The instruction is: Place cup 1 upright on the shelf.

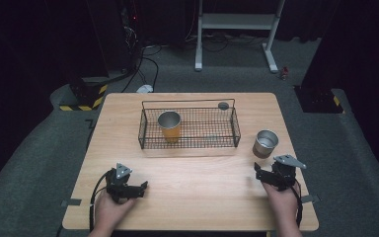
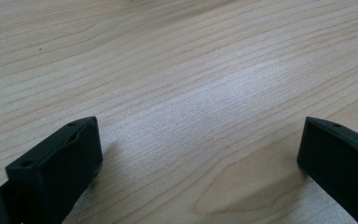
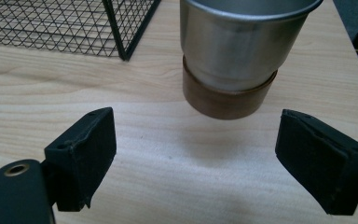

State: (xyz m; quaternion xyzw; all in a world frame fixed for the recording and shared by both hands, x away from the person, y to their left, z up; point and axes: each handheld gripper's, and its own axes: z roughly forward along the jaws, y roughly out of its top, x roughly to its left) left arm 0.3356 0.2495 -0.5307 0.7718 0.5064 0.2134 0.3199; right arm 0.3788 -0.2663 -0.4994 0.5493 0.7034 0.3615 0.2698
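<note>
A black wire basket (image 1: 143, 132) stands at the back middle of the wooden table (image 1: 192, 197). Inside it, at the left, an orange cup with a steel rim (image 1: 170, 126) stands upright. A steel cup with a brown base (image 1: 265, 143) (image 3: 233, 60) stands on the table to the right of the basket. My right gripper (image 1: 260, 174) (image 3: 196, 158) rests just in front of this cup, open, with nothing between its jaws. My left gripper (image 1: 140, 188) (image 2: 200, 154) lies near the front left, open over bare wood.
The basket's corner (image 3: 121, 42) shows at the upper left of the right gripper view. A small grey round object (image 1: 223, 105) sits at the basket's back right rim. Grey carpet, cables and a white stand frame (image 1: 237, 29) lie beyond the table.
</note>
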